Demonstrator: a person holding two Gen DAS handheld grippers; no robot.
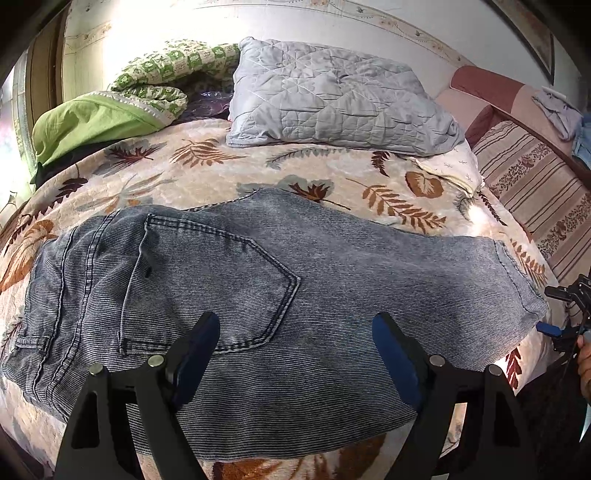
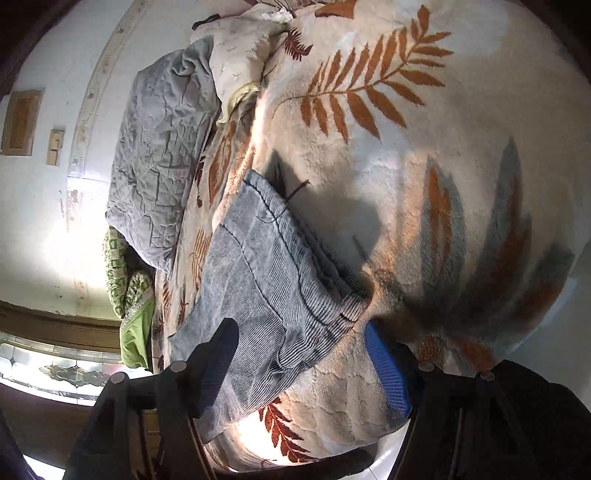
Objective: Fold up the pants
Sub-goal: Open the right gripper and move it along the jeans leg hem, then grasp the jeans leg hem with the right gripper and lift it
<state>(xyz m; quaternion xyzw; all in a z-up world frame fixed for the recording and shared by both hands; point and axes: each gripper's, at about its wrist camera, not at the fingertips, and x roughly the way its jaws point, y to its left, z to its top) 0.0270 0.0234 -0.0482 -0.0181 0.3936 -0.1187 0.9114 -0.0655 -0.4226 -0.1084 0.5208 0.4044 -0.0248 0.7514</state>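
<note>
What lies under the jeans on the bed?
The jeans lie flat on the leaf-print blanket, which shows all around them. Whatever is beneath the denim itself is covered and cannot be seen.

Leaf-print bed (image 1: 207,173); white wall (image 1: 332,26)

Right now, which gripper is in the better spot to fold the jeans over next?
Probably the right gripper. It is open at the hem end of the jeans, ready to pinch it and carry it toward the waist. The left gripper, also open, hovers over the middle near the back pocket.
</note>
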